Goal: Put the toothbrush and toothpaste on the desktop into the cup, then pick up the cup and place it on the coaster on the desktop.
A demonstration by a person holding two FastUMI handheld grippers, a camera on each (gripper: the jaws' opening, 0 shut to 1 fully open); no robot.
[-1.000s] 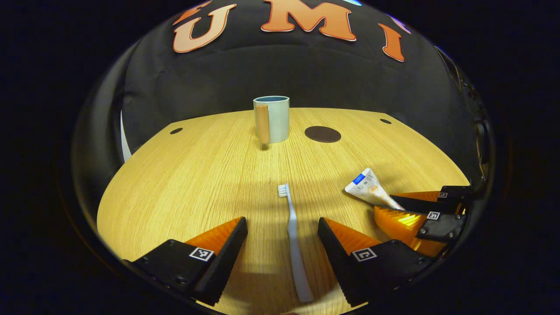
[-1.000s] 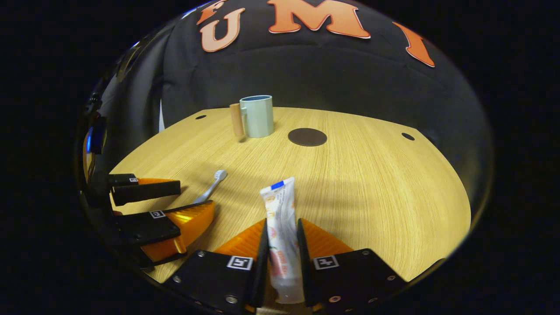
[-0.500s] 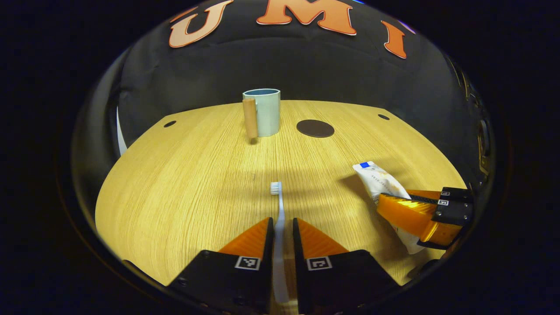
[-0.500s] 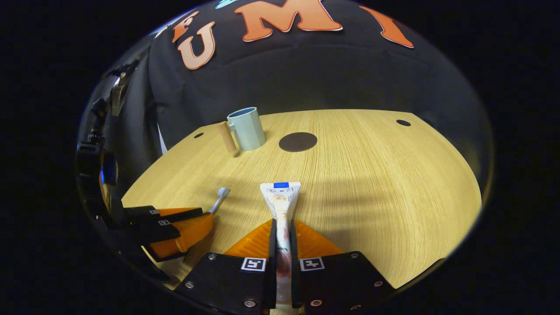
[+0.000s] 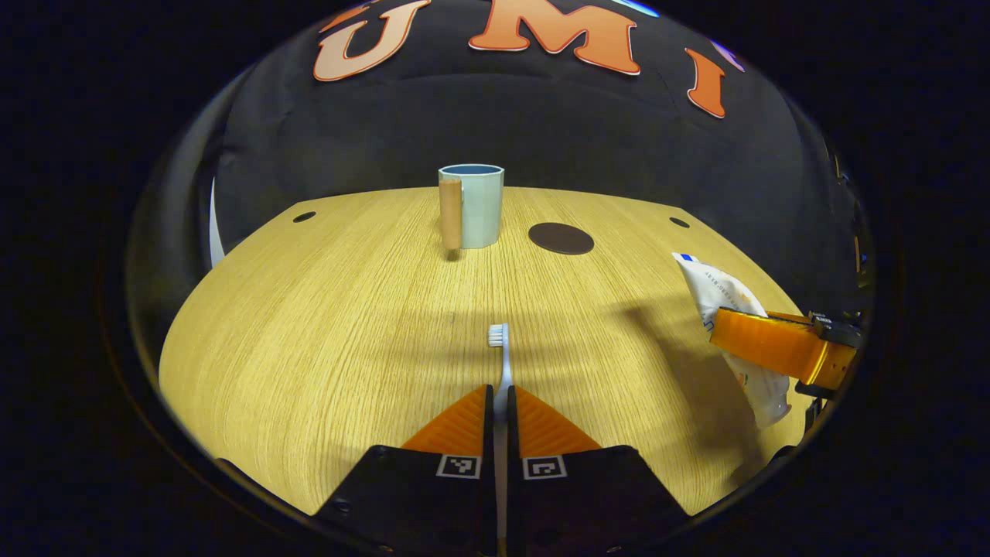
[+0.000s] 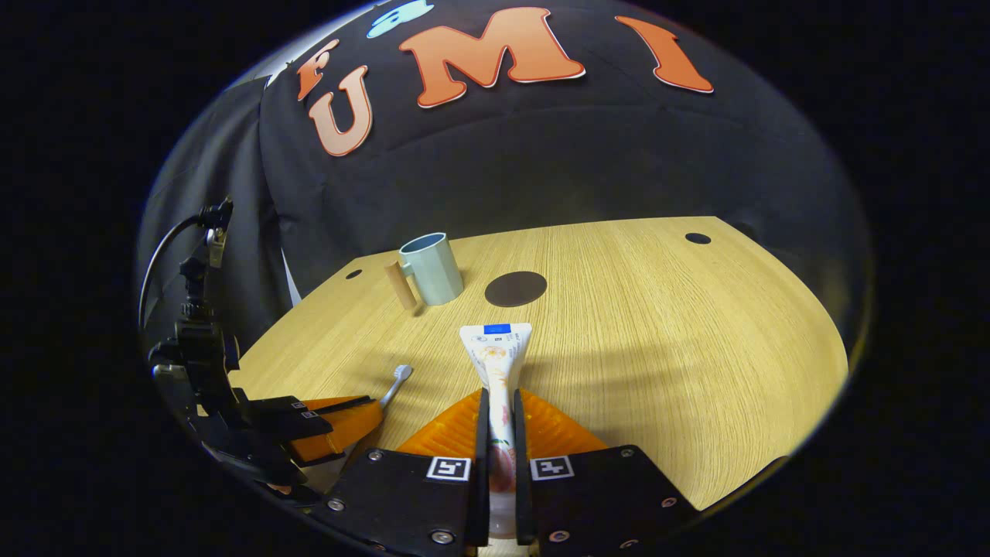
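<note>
Left gripper [image 5: 500,398] is clamping the toothbrush [image 5: 503,362] by its handle, both fingers pressing on it; the bristle head is pointing forward toward the far edge of the desktop [image 5: 325,309], bristles facing left in the left gripper view. Whether the brush is touching the wood or riding just above it cannot be told.

Right gripper [image 6: 499,402] is gripping the toothpaste [image 6: 497,363] between both fingers, pinching the tube flat at mid-length (the flat crimped end with the blue band is sticking out ahead of the fingertips). In the left gripper view the same tube [image 5: 731,325] is hanging tilted in the orange fingers [image 5: 762,348] over the right edge of the desktop, casting a shadow on the wood beneath it.

The cup [image 5: 475,205] is standing upright near the far edge, its wooden handle [image 5: 450,213] facing the near side. The coaster [image 5: 561,237] is lying flat just beside the cup, to its right, apart from it, nothing on it. Cup interior is not visible from either view
</note>
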